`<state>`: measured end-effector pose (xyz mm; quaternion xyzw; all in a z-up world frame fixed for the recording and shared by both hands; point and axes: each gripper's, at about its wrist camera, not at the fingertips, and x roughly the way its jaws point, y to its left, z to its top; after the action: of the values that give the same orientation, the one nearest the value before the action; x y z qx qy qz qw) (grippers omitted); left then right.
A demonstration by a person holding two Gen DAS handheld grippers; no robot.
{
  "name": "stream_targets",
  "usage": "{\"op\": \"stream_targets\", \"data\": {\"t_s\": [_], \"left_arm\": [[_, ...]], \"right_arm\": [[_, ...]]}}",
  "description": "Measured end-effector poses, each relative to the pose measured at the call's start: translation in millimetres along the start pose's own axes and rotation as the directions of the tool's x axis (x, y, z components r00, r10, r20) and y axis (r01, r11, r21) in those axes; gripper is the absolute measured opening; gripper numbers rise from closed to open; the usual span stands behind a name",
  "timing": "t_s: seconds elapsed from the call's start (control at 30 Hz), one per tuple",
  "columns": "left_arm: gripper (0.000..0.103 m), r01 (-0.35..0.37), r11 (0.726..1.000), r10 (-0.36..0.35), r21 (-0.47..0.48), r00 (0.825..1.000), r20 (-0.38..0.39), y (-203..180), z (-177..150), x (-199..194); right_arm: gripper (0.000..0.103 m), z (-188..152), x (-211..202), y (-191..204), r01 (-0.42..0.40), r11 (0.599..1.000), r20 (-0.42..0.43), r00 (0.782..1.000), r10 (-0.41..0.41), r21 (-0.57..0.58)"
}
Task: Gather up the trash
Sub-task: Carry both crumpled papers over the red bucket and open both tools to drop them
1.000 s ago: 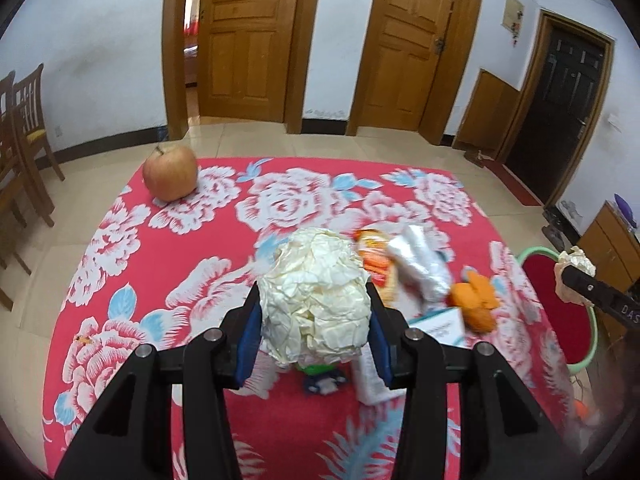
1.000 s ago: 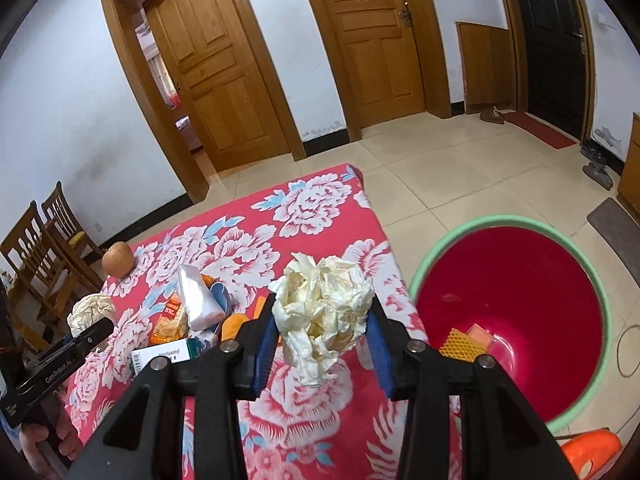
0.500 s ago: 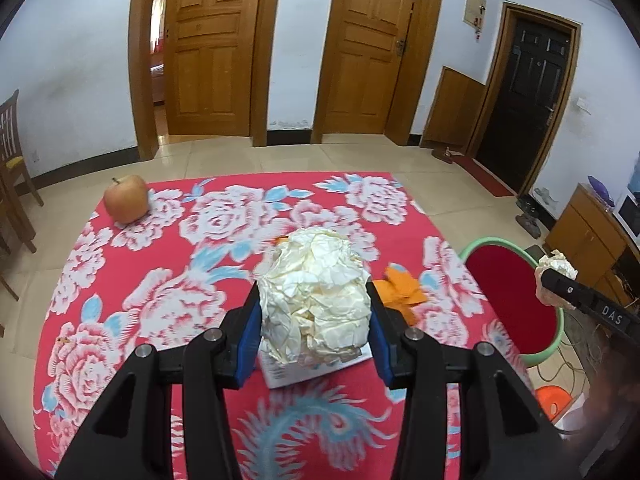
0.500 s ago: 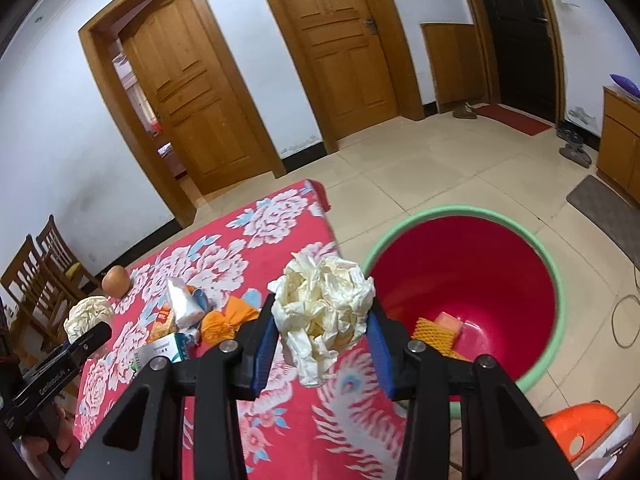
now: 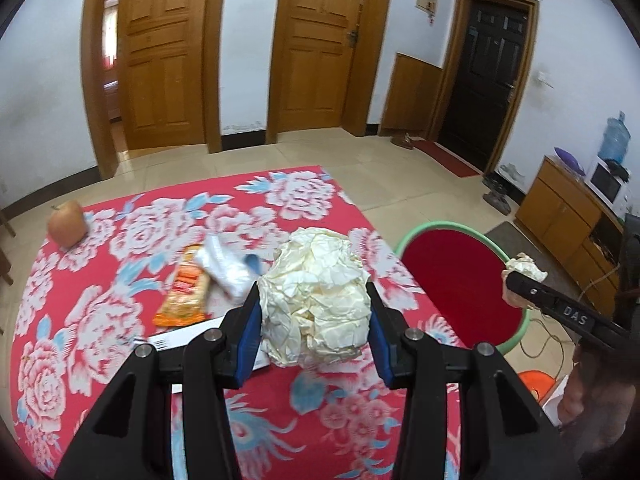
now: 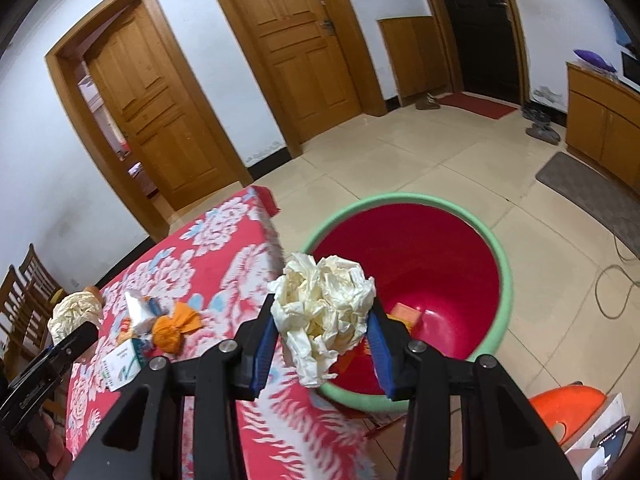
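Note:
My left gripper [image 5: 314, 316] is shut on a big crumpled cream paper ball [image 5: 316, 296], held above the red floral table [image 5: 120, 320]. My right gripper [image 6: 322, 320] is shut on a second crumpled paper wad [image 6: 324, 308], which hangs over the near rim of the red bin with a green rim [image 6: 504, 276]. That bin [image 5: 460, 280] stands on the floor just past the table's right edge. In the left wrist view the right gripper [image 5: 524, 276] and its wad show at the right, over the bin. Trash lies in the bin's bottom [image 6: 408, 314].
On the table lie an orange snack wrapper [image 5: 186, 294], a clear plastic wrapper [image 5: 226, 268], a white box [image 6: 120, 364], an orange crumpled bag [image 6: 174, 326] and an apple [image 5: 66, 224]. Wooden chairs [image 6: 24, 292] stand left; an orange object [image 6: 568, 404] sits by the bin.
Both grippers have carried their paper wads rightward toward the bin. The right wad went from over the table to over the bin's rim. Both grips are unchanged.

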<state>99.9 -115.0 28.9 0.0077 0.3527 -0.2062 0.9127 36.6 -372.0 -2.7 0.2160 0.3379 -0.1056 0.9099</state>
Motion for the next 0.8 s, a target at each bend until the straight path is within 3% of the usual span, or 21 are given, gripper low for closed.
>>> {"op": "stream_targets", "data": {"t_s": [0.33, 0.57, 0.8], "left_arm": [[0.047, 0.031, 0.998, -0.028, 0.056, 0.999, -0.045, -29, -3, 27], [0.047, 0.051, 0.996, -0.045, 0.078, 0.996, -0.071, -44, -5, 41], [0.047, 0.082, 0.990, -0.072, 0.112, 0.993, -0.090, -62, -6, 52]], "right_arm": [[0.050, -8, 29, -33, 0.042, 0.997, -0.046, 0.998, -0.039, 0.072], [0.066, -7, 29, -48, 0.044, 0.991, -0.032, 0.999, -0.040, 0.128], [0.070, -7, 21, -61, 0.042, 0.982, -0.019, 0.999, -0.039, 0.184]]}}
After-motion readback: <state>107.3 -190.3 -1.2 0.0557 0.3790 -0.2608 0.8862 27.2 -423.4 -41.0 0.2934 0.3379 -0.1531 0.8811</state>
